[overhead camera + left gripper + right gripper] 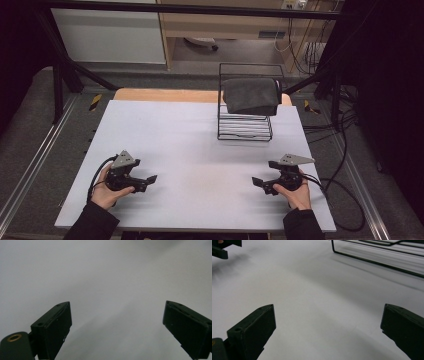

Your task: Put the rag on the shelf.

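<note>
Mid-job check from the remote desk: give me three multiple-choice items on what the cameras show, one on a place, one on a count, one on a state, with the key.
1. Where does the dark grey cloth lie?
A. flat on the table by the left gripper
B. draped over the top of the black wire rack
C. on the floor

2. How many wire racks stand on the white table?
A. one
B. two
C. three

3. How do the jaws of the left gripper stand?
A. shut on the cloth
B. shut on nothing
C. wide apart, with nothing between

Key: 1 B, the cloth hangs over the rack's top bar; 2 A, a single rack at the far right; 3 C, bare table shows between the jaws.
</note>
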Demonstrator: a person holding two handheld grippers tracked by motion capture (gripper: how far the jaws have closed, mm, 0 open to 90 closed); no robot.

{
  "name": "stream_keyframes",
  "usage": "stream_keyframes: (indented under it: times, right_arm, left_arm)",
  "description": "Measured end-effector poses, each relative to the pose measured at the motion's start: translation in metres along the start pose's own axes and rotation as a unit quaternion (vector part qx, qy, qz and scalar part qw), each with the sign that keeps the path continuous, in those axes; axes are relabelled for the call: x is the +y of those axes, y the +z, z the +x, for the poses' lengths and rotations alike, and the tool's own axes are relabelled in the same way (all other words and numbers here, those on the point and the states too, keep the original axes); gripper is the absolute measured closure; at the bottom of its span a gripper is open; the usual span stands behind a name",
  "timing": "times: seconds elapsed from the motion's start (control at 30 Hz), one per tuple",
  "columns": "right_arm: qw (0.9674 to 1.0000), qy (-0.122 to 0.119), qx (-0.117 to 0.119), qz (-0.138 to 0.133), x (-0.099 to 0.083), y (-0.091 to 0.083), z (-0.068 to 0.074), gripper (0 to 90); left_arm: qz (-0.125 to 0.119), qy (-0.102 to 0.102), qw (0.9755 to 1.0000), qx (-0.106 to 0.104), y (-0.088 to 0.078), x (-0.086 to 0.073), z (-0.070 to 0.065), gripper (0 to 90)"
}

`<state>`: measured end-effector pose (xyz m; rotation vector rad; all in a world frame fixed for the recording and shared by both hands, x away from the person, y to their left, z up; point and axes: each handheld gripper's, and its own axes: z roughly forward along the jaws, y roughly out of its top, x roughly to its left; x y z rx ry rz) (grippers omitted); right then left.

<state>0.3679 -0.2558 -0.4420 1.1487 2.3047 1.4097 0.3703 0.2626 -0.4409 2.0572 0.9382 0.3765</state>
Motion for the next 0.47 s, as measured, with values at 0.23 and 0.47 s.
stream_keyframes:
  times: [0.23,0.47]
  right_arm:
    - [1.0,0.006,0.0,-0.002,-0.011,-0.006,-0.004,0.9]
    - [1.0,0.004,0.0,0.001,-0.013,-0.005,-0.003,0.9]
  left_arm:
    - [-0.005,-0.006,0.9999,-0.008,-0.003,-0.008,0.005,7.9]
    - [0.0,-0.004,1.0,-0.004,-0.004,-0.016,0.007,7.3]
